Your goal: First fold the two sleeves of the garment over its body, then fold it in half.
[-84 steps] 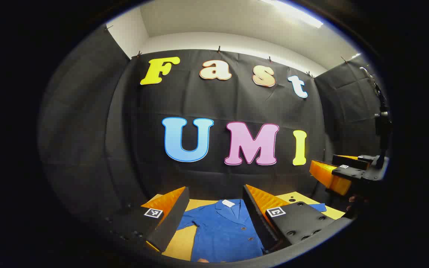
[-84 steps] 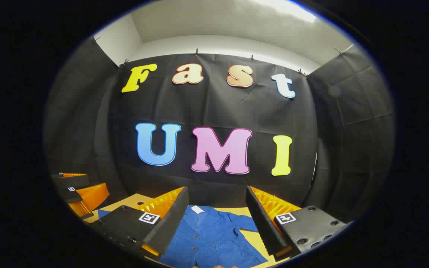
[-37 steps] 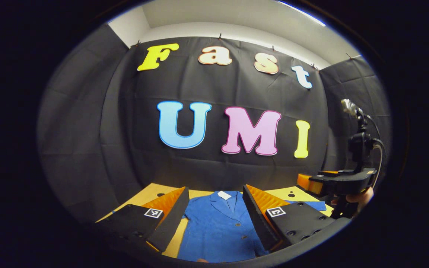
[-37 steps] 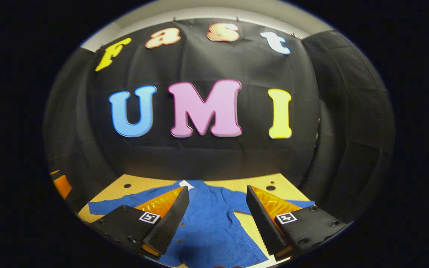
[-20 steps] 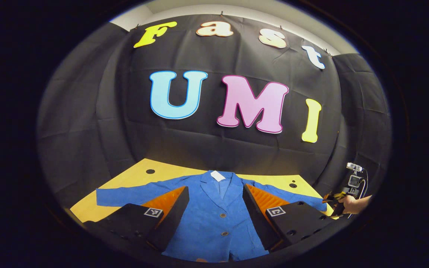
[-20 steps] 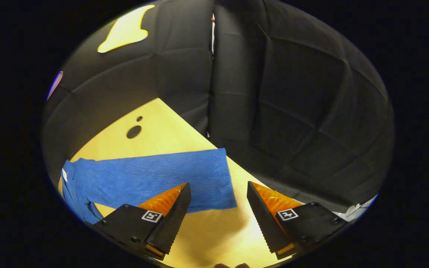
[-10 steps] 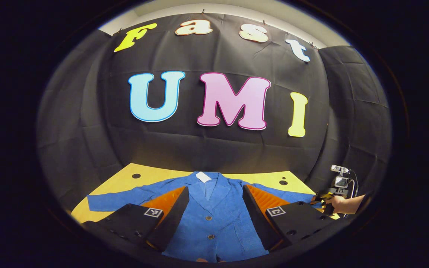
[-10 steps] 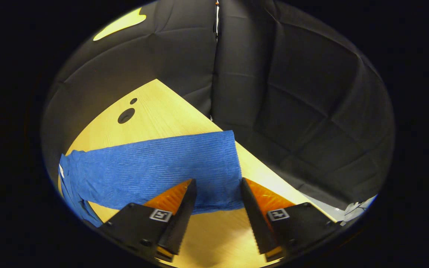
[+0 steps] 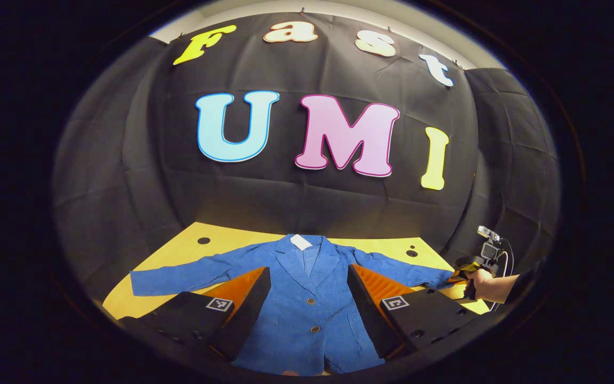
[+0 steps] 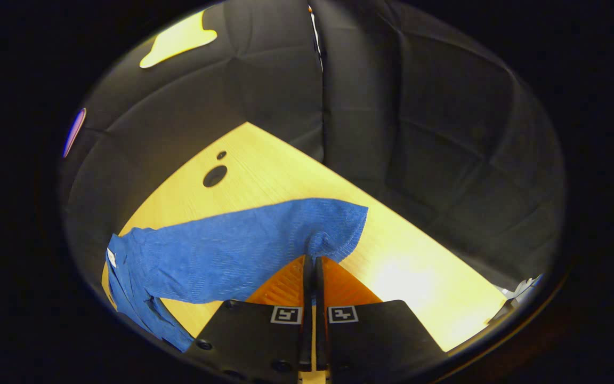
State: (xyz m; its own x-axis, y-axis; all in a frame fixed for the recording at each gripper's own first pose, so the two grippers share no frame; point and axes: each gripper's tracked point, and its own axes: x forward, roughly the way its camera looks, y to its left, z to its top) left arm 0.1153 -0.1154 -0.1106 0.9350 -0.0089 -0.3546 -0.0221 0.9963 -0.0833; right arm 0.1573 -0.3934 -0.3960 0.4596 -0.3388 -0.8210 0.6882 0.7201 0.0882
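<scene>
in the left gripper view the whole blue jacket [image 9: 307,298] is seen spread flat on the yellow wooden table [image 9: 179,250], collar toward the back, both sleeves out. the left gripper [image 9: 307,304] is held wide open above its body. at the right edge a hand [image 9: 485,282] holds the right gripper [image 9: 459,276] at the sleeve end. in the right gripper view the ribbed-knit sleeve [image 10: 243,250] is pinched near its cuff, apparently lifted, by the closed right gripper [image 10: 311,261].
</scene>
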